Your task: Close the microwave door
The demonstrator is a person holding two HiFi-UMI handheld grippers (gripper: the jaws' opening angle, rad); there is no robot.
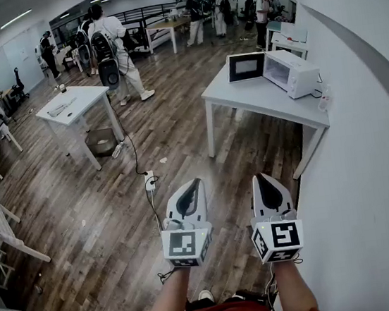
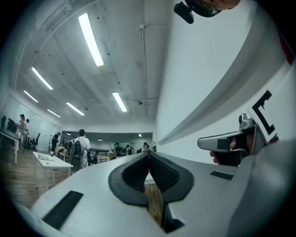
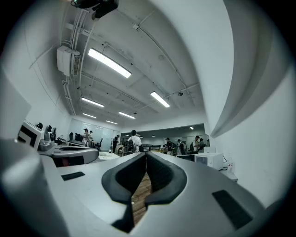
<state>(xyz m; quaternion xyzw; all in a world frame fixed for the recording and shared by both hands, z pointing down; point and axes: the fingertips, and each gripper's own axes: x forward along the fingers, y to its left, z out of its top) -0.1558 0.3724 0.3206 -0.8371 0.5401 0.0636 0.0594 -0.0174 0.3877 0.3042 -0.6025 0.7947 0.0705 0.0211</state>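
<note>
The white microwave (image 1: 290,71) stands on a white table (image 1: 259,103) far ahead on the right, by the wall. Its dark-windowed door (image 1: 246,66) is swung open to the left. In the right gripper view the microwave (image 3: 210,159) shows small and distant, right of the jaws. Both grippers are held side by side well short of the table, over the wooden floor. My left gripper (image 1: 198,180) (image 2: 149,155) is shut with nothing in it. My right gripper (image 1: 259,176) (image 3: 146,153) has its jaws together at the tip, also holding nothing.
A white wall (image 1: 373,163) runs along the right. A power strip and cable (image 1: 150,182) lie on the floor ahead. Another white table (image 1: 77,102) with a wire basket (image 1: 100,141) under it stands left. Several people stand further back.
</note>
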